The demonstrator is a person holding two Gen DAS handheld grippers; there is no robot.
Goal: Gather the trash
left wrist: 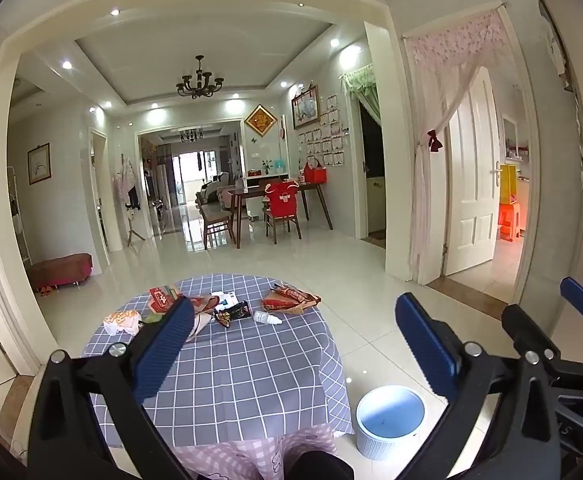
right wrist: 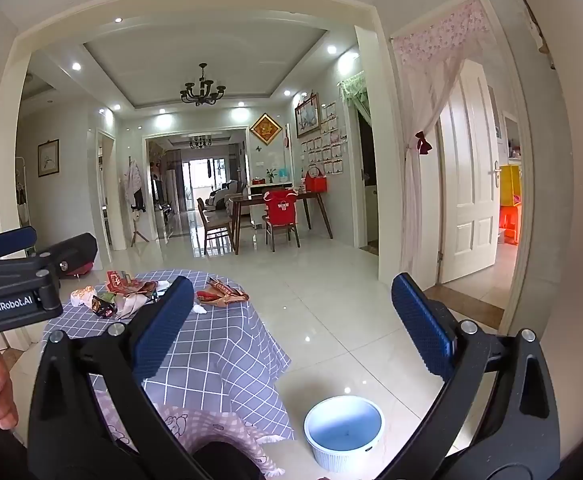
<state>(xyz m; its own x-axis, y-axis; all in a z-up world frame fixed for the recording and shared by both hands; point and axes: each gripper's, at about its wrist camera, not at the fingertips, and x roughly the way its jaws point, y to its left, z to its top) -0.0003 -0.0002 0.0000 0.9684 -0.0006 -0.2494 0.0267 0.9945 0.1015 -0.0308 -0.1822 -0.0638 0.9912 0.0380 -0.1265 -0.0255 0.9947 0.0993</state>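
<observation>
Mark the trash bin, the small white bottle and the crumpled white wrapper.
trash bin [left wrist: 365, 436], left wrist view, on its white ribbed outer wall.
small white bottle [left wrist: 265, 317], left wrist view, on its body.
crumpled white wrapper [left wrist: 120, 321], left wrist view, on its middle.

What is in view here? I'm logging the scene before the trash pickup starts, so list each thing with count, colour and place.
table: one, round, grey checked cloth, centre
wrappers: several, mostly red and orange, far half of table
small bottle: one, white, lying among wrappers
crumpled bag: one, white and orange, table's left edge
bin: one, white, blue inside, on floor right of table
dining table: one, dark wood, far room
left gripper: one, black, blue pads, open, nothing held
right gripper: same, open, nothing held
</observation>
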